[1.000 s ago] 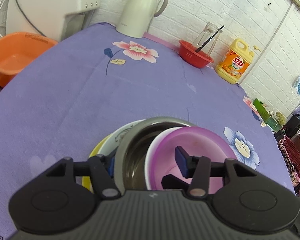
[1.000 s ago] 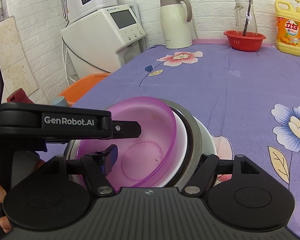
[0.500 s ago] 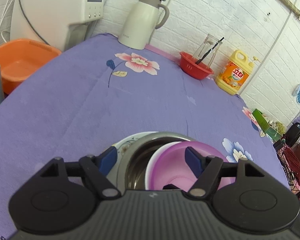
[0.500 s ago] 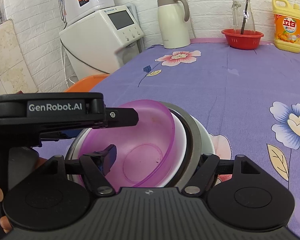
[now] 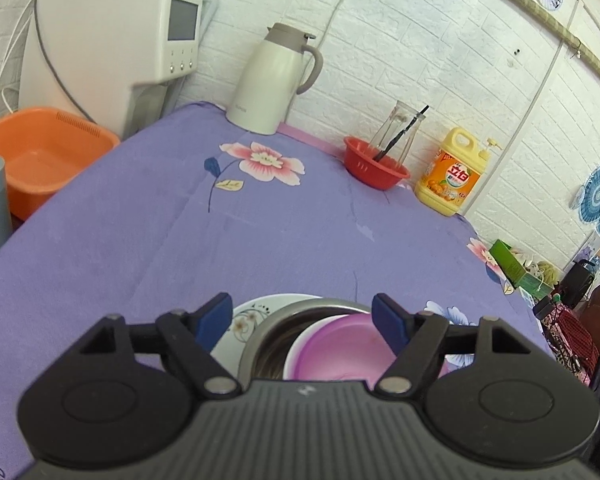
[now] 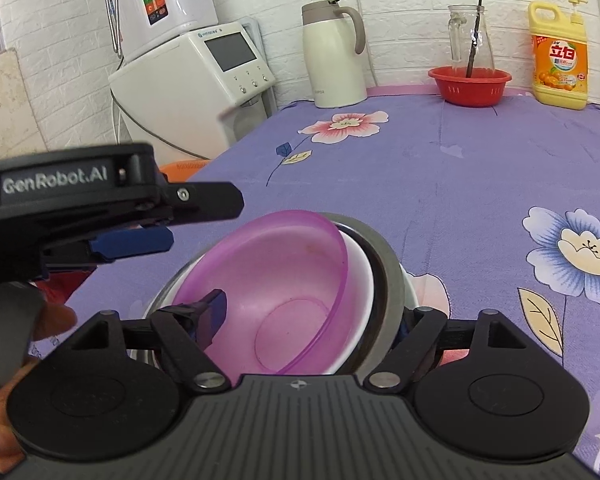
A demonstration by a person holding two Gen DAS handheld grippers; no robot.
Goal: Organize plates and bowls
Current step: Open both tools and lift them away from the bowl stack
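Could drag the whole nested stack across the table (image 5: 140, 240) if lifted unevenly by the right claw (image 6: 306, 320), set astride the bowl walls with one pad inside the purple bowl (image 6: 284, 272) and the other hidden behind the steel bowl (image 6: 388, 272); cannot tell whether clenched. Might tip the tilted purple bowl out of the white bowl (image 6: 360, 280). Released on the left claw (image 5: 302, 320): just been spreading, nothing pinched, hovering over the stack at the table's near end. Soft, faintly creased floral cloth; flat glazed flowered plate (image 5: 248, 320) underneath; round brushed metal; smooth opaque white; thin, glossy, translucent plastic; matte blue pads (image 5: 216, 316).
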